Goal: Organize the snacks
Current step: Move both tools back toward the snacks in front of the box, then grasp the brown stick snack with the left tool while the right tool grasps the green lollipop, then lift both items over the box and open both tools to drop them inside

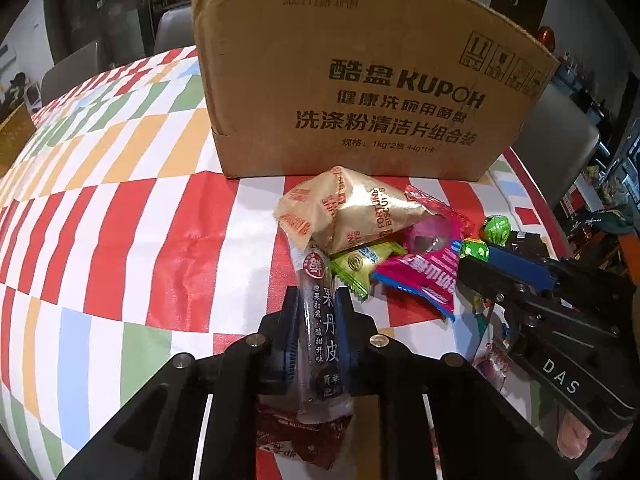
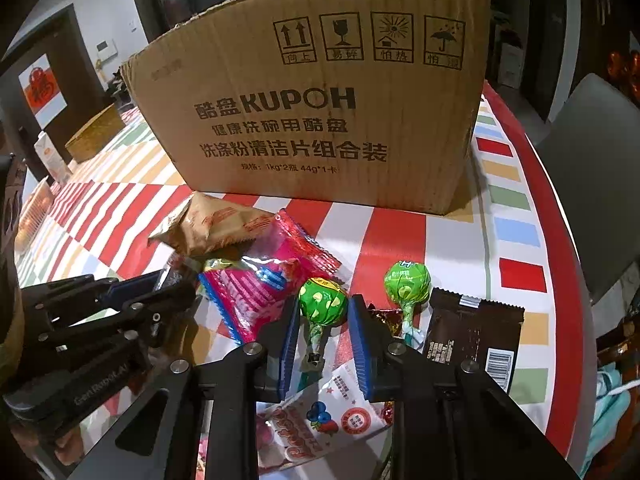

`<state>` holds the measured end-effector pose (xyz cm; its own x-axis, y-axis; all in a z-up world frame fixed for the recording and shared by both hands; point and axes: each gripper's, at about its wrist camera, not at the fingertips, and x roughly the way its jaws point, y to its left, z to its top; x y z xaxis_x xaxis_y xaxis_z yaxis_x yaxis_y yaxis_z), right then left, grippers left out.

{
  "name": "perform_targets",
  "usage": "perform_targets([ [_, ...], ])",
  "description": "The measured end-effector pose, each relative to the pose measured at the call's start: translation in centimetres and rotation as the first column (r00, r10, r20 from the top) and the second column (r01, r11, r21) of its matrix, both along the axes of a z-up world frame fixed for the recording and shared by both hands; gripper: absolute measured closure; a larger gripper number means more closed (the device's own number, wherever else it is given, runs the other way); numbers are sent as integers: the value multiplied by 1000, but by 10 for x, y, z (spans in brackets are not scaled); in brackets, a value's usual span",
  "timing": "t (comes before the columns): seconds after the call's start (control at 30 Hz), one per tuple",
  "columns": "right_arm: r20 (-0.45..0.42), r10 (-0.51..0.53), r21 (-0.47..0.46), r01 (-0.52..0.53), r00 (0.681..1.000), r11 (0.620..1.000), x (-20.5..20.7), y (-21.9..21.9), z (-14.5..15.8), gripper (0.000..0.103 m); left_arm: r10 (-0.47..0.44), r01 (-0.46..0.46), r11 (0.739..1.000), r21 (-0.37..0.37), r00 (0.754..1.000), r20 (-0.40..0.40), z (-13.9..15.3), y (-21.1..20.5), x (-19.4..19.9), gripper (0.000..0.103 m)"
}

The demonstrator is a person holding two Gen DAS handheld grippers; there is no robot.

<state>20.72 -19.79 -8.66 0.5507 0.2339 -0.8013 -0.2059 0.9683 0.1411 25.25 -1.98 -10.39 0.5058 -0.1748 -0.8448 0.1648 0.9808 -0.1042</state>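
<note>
Where your left wrist view looks down its fingers, your left claw (image 1: 317,304) is pinched on a clear-wrapped dark fruit-leather stick (image 1: 320,332) printed 果丹皮, its lower end cut off behind the claw body over a red packet (image 1: 296,436) too crumpled to read. Ahead lies the snack pile on the bench (image 1: 120,248): a gold wrapper (image 1: 352,212) lettered FORTUNE BISCUITS in red, a green sachet (image 1: 356,266) with a round emblem, and a pink packet (image 1: 420,276) whose blue-white lettering is distorted. The cardboard box (image 1: 360,80) stands behind, printed 酷盘 KUPOH and 洗涤粉清洁片组合装; a faint date stamp near its top is illegible. Your right claw (image 1: 476,276) enters at the right, its body marked DAS.

In your right wrist view, your right claw (image 2: 324,312) is closed on the stick of a green lollipop (image 2: 323,300), the head standing just above the blue pads. A second green lollipop (image 2: 407,282) lies just beside it. A dark brown packet (image 2: 472,332) shows a barcode; its text is too small to read. A white berry-printed packet (image 2: 332,416) lies partly hidden beneath the claw. The box carries four handling symbols. Your left claw (image 2: 172,280) is partly cut off at the left edge.
</note>
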Motion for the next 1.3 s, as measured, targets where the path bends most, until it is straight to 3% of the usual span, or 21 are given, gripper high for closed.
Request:
perform_targets([
  [0.3, 57, -7, 14, 6, 998, 1000, -16, -1, 24, 77, -8, 9, 1000, -26, 998, 65, 22, 0, -20, 85],
  [0.77, 167, 12, 42, -19, 986, 999, -42, -4, 87, 77, -24, 38, 997, -66, 978, 207, 96, 1, -54, 85],
  [1.3, 310, 18, 63, -39, 951, 997, -36, -10, 177, 77, -56, 82, 995, -64, 940, 338, 183, -10, -35, 85],
])
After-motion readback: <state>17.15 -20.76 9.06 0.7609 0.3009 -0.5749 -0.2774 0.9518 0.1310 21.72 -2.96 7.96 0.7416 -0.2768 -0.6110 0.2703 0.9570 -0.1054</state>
